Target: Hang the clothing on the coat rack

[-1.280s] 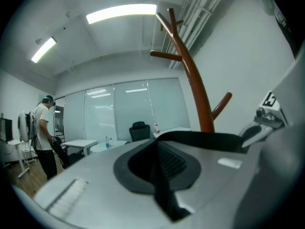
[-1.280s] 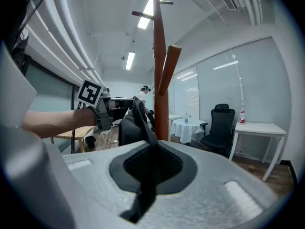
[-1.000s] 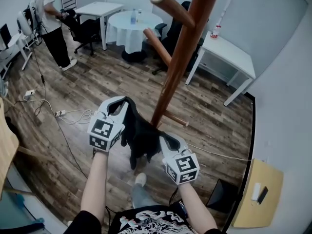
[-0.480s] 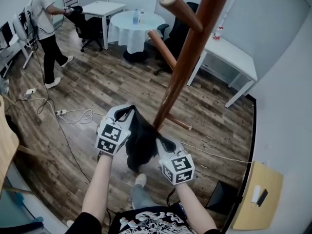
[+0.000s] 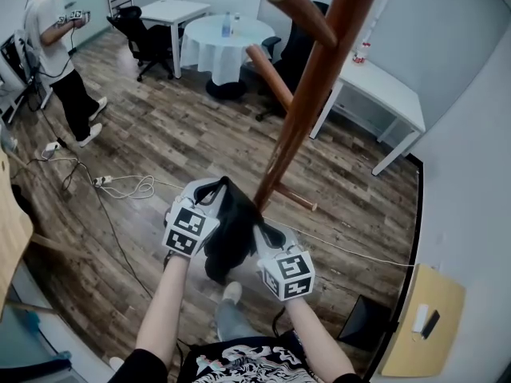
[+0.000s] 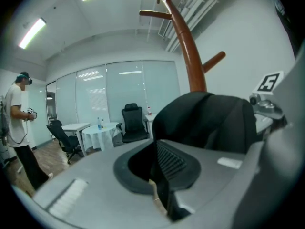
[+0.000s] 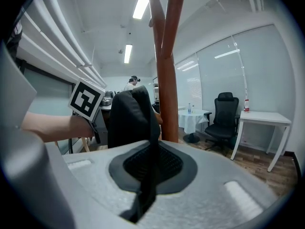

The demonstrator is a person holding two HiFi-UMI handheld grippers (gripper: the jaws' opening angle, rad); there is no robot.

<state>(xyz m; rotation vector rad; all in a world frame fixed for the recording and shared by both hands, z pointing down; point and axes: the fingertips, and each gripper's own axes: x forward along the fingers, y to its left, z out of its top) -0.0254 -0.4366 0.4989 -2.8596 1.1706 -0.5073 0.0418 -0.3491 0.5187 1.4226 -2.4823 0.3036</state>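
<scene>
Carrying step, I judge: left gripper (image 5: 209,190) and right gripper (image 5: 268,234) both clamp the black garment (image 5: 231,234) at lower centre, which next needs lifting to a coat rack (image 5: 306,114) peg (image 5: 300,12) at upper centre.

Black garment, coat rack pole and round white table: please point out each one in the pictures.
black garment (image 5: 231,234): head view, on the middle of the hanging fabric.
coat rack pole (image 5: 307,102): head view, on the brown trunk, halfway up.
round white table (image 5: 209,54): head view, on the draped cloth's left side.

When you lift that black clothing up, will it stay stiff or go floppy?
Probably floppy: the black clothing sags in folds between the left gripper and right gripper. Likely light, since thin pinches of cloth carry it. It should drape over a peg.
</scene>
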